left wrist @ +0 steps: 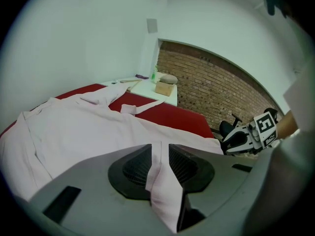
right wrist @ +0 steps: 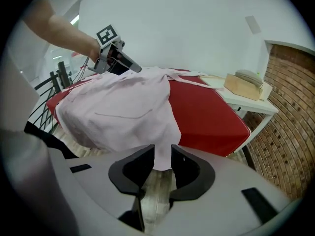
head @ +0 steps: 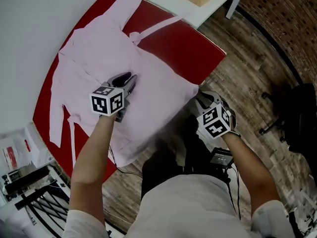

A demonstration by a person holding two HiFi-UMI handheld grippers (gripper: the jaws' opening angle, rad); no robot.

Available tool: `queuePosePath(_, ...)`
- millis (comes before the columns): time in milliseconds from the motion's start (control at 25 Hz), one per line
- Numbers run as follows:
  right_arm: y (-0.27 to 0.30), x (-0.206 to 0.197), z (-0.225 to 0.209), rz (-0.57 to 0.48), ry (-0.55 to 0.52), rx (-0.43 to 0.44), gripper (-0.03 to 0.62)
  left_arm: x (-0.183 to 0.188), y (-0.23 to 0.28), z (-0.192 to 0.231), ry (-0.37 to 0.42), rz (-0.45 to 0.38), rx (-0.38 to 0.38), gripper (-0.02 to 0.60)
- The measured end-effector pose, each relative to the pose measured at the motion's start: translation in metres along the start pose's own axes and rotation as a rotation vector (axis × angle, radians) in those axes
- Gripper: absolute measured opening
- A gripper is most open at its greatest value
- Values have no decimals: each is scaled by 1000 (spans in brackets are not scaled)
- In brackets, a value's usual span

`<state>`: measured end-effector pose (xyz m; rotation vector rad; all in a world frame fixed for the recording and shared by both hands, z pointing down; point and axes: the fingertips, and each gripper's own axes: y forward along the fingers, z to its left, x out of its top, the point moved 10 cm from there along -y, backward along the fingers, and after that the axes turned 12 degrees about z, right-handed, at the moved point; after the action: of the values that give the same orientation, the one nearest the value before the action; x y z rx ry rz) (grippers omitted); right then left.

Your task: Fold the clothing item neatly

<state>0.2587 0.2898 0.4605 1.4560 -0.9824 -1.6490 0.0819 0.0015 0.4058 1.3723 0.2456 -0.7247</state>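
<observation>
Office-like room, with brick wall (left wrist: pixel 216 92), wooden floor (head: pixel 247 58) and swivel chair (head: pixel 296 118).

No legible text or numbers – only coded square markers: left gripper's cube (head: pixel 107 103) above the pink garment (head: pixel 99 58), right gripper's cube (head: pixel 214 122) just off its edge.

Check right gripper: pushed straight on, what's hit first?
The pink garment: its corner is between the right gripper's jaws, draped cloth straight ahead. Behind that probably the red table's edge; depth unclear.
</observation>
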Motion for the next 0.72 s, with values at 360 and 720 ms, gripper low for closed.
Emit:
queuePosePath(360, 23, 5, -10, 25, 3, 25, 103, 23, 28, 1, 80, 76, 3, 103)
queuePosePath(720, 48, -4, -24, 103, -2, 58, 49, 57, 65, 19, 185, 134, 54, 103)
